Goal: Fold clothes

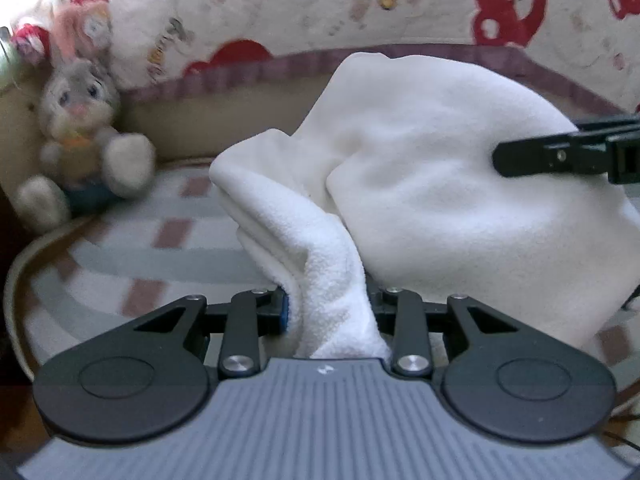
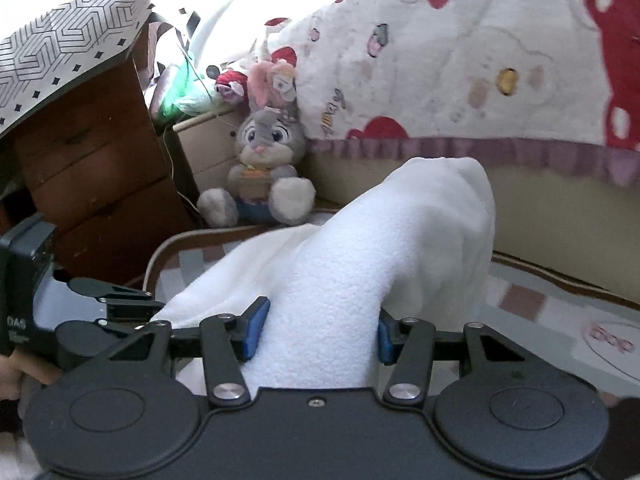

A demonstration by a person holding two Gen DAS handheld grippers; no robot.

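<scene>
Left wrist view: both claws [image 1: 326,312] [image 2: 316,328] clamp white fleece [image 1: 440,184], which hides their fingertips.

Soft daylight, blown-out upper left, motion blur, fisheye-bent edges

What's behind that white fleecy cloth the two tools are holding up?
Behind the white cloth runs a beige bed rail draped with a bear-print blanket. A grey plush rabbit sits off to its left. The striped mattress cover and rail directly behind the cloth are hidden.
</scene>
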